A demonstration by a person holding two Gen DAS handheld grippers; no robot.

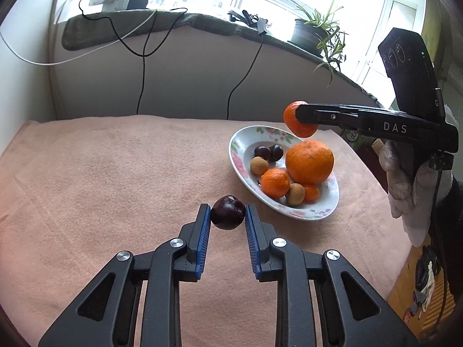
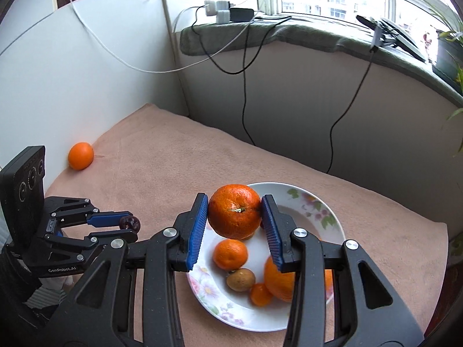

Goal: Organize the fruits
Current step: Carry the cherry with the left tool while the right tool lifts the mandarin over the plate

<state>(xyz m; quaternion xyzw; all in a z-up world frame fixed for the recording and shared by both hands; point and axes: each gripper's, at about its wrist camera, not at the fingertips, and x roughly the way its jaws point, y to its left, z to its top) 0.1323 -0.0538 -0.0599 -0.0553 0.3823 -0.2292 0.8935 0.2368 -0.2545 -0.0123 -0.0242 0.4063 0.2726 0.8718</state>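
My left gripper (image 1: 227, 212) is shut on a dark purple plum (image 1: 227, 212), held just above the pink cloth, left of the floral plate (image 1: 237, 144). My right gripper (image 2: 235, 215) is shut on an orange mandarin (image 2: 234, 215) and holds it above the plate (image 2: 312, 199). The mandarin also shows in the left wrist view (image 1: 295, 124), over the plate's far rim. The plate holds a big orange (image 1: 309, 162), small mandarins (image 1: 275, 182), brown round fruits (image 1: 259, 165) and dark plums (image 1: 269, 152). The left gripper also shows in the right wrist view (image 2: 130, 225).
A loose orange (image 2: 81, 156) lies at the far left edge of the cloth, against the white wall. Black and white cables hang from the windowsill (image 2: 246, 86). A potted plant (image 1: 312, 31) stands on the sill. The table's right edge drops to the floor (image 1: 411, 283).
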